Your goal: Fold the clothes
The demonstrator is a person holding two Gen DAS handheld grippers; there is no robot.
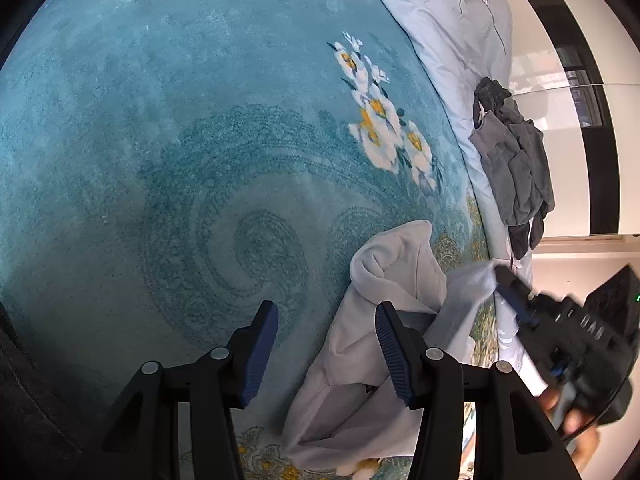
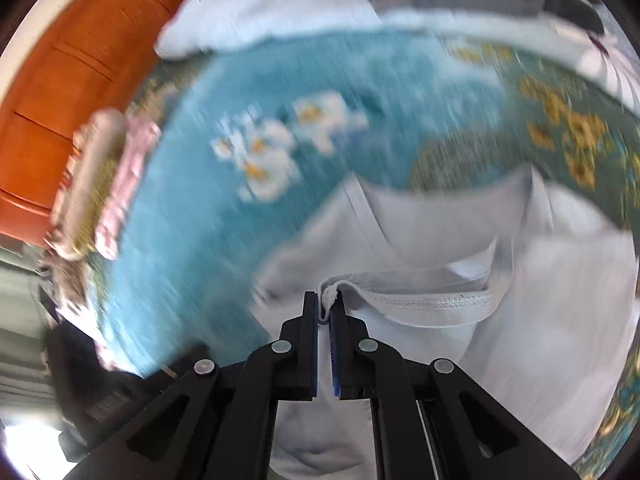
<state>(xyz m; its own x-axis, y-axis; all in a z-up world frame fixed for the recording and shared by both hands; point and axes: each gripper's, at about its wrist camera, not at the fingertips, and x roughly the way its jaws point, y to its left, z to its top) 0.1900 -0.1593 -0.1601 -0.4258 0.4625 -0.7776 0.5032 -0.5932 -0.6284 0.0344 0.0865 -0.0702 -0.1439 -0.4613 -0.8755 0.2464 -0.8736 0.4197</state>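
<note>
A pale grey-white garment (image 1: pixel 384 280) lies crumpled on a teal flowered blanket (image 1: pixel 160 140), near its lower right. My left gripper (image 1: pixel 326 306) hovers over the garment's left edge with its jaws open. Its right finger overlaps the cloth, and nothing is pinched. My right gripper (image 1: pixel 498 276) comes in from the right, held by a person's hand (image 1: pixel 576 420), shut on a raised corner of the garment. In the blurred right wrist view, the right gripper (image 2: pixel 328 302) pinches a stitched edge of the garment (image 2: pixel 440 248), which hangs from the jaws.
A pile of dark grey clothes (image 1: pixel 516 160) rests on a pale blue quilt (image 1: pixel 448 32) beyond the blanket. An orange wooden cabinet (image 2: pixel 60 80) and a pink and beige bundle (image 2: pixel 116 168) sit at the blanket's far left. A white wall (image 1: pixel 560 80) lies to the right.
</note>
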